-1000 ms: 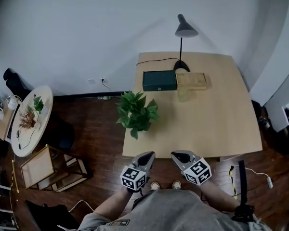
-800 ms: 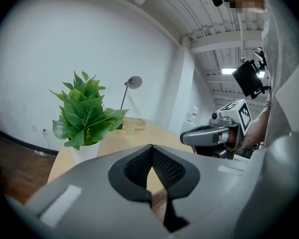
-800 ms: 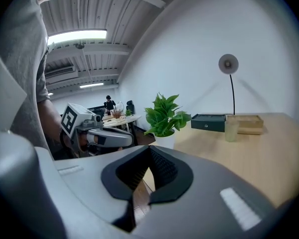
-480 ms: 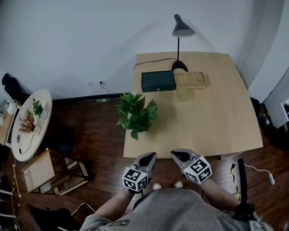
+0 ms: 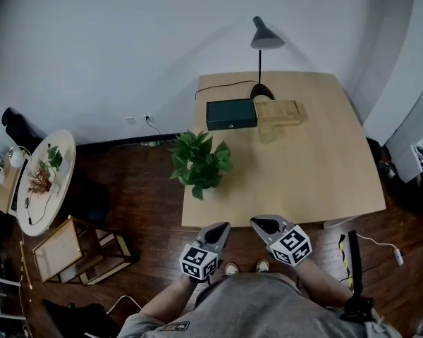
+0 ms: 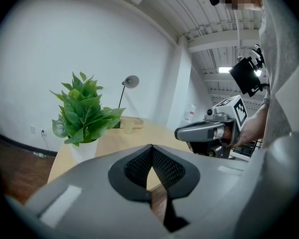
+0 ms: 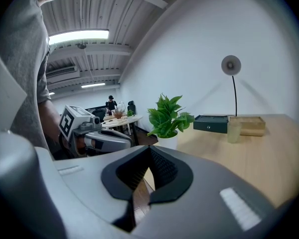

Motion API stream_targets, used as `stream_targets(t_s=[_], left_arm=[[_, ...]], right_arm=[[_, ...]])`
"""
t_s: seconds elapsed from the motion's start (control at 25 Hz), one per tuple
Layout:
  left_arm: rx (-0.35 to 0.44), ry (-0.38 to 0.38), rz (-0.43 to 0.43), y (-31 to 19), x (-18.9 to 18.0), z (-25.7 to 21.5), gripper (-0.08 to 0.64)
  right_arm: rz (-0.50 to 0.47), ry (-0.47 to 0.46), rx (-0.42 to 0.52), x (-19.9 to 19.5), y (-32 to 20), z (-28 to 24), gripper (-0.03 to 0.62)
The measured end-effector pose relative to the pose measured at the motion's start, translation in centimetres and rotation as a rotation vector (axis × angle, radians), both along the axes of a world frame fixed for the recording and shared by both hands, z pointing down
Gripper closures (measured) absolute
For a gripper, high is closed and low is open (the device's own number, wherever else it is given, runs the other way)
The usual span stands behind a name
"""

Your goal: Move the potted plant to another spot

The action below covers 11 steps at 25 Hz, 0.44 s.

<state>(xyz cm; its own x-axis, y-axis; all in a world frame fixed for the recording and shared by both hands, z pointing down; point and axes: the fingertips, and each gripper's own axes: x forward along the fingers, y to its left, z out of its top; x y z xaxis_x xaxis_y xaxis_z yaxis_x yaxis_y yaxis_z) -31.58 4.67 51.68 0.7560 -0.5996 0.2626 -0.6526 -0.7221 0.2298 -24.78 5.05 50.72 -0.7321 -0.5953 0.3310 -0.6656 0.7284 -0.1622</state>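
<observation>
We stand at the near edge of the wooden surface (image 5: 303, 182), our left tongs (image 5: 218, 227) and right tongs (image 5: 262, 224) side by side just off that edge. Each pair is pinched fully together with nothing between. The potted plant (image 5: 199, 162) stands upright at the surface's left edge, well apart from both tongs. Toward the surface's far side, a dark green box (image 5: 230, 113), a wooden box (image 5: 278, 111) and a black lamp (image 5: 261, 42) sit close together, with a pale cup (image 5: 267, 134) just in front.

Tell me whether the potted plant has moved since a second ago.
No. The potted plant stays at the table's left edge, near the green box.
</observation>
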Motion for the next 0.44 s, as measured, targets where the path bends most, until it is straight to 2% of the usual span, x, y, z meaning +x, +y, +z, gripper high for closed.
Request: stream_targets(t_s=[0.44], left_arm=[[0.011, -0.014, 0.013, 0.65, -0.2, 0.11, 0.56]], right_arm=[[0.0, 0.01, 0.001, -0.17, 0.23, -0.24, 0.588]])
